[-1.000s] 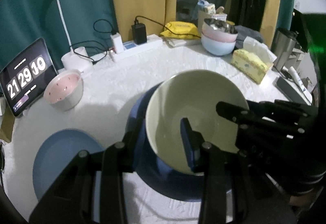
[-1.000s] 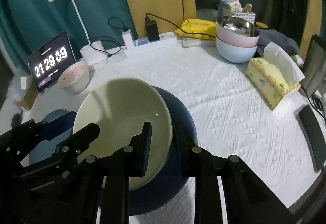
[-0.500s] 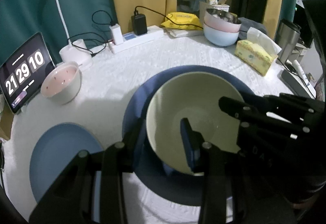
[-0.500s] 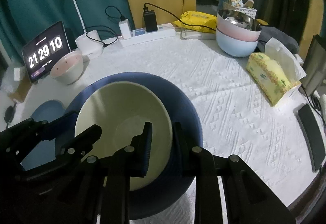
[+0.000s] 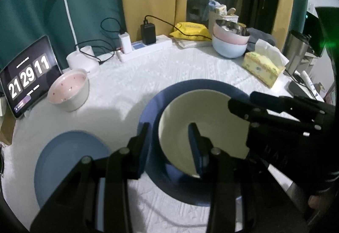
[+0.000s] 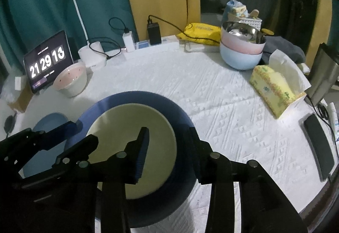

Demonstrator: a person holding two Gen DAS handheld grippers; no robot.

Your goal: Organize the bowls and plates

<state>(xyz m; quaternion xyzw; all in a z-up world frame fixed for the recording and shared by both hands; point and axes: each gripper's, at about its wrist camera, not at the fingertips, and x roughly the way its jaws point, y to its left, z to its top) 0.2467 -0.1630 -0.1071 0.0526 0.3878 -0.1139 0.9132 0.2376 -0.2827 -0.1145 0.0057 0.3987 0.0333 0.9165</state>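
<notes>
We see the cream bowl (image 5: 203,124) on the dark blue plate (image 6: 180,114), its rim between the spread fingers of both the left hand-held gripper (image 5: 169,137) and the right hand-held gripper (image 6: 167,141).

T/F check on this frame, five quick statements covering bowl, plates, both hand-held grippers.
1. The cream round bowl sits inside the large dark blue round plate. True.
2. The left hand-held gripper is clamped shut on the bowl rim. False: its fingers straddle the near-left rim with a gap, open.
3. The right hand-held gripper is open, one finger inside the bowl and one outside. True.
4. The small light blue plate is stacked under the dark blue plate. False: it lies apart on the white tablecloth, to the left.
5. The pink speckled bowl holds a steel bowl. False: it looks empty; the steel bowl tops the pink-and-blue bowl stack.
</notes>
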